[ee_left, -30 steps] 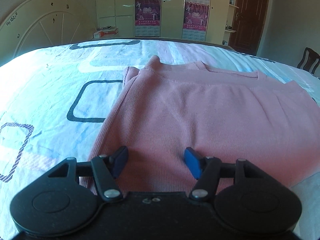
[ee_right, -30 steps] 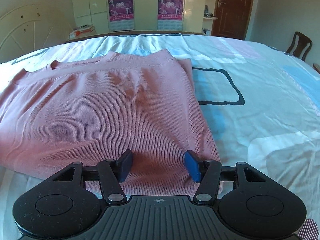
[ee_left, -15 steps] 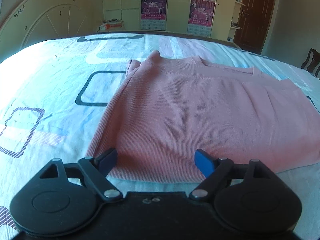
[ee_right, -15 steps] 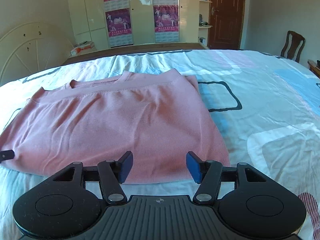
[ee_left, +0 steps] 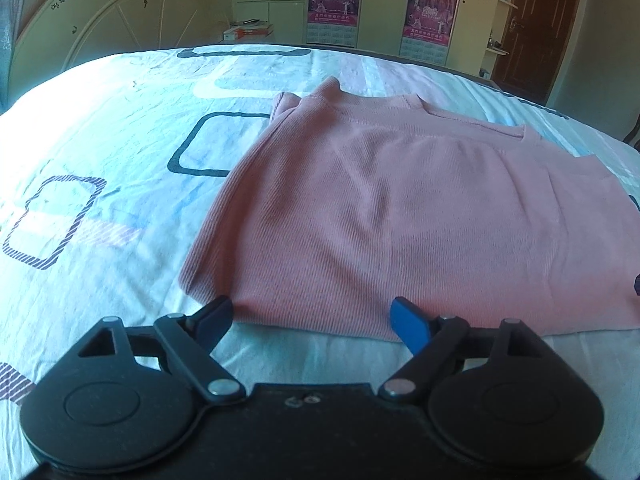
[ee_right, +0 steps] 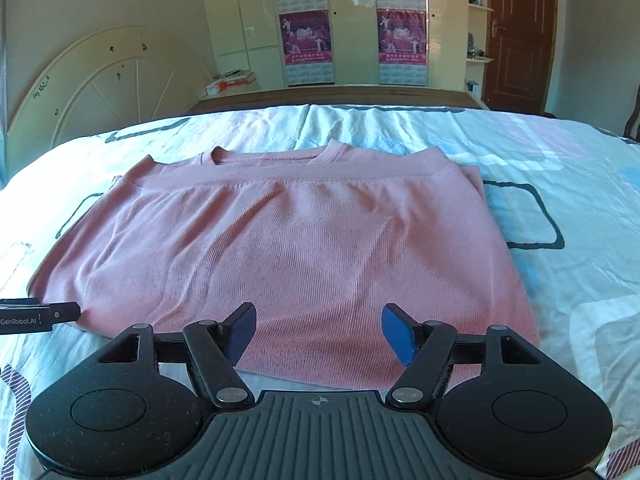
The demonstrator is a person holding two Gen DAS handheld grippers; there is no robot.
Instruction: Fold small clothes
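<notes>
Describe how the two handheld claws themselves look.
Both are matte black, with two round side lobes, silver pivot pins and blue pads on the fingertips. The left claw has a smooth body; the right claw has a ribbed grey top with a small crosshair mark.

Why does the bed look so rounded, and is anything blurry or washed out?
Left wrist view: the fisheye lens bows the bedsheet, which is sunlit and washed out at left; the pink sweater looks soft. Right wrist view: same bowing, sweater sharper, lighting more even.
</notes>
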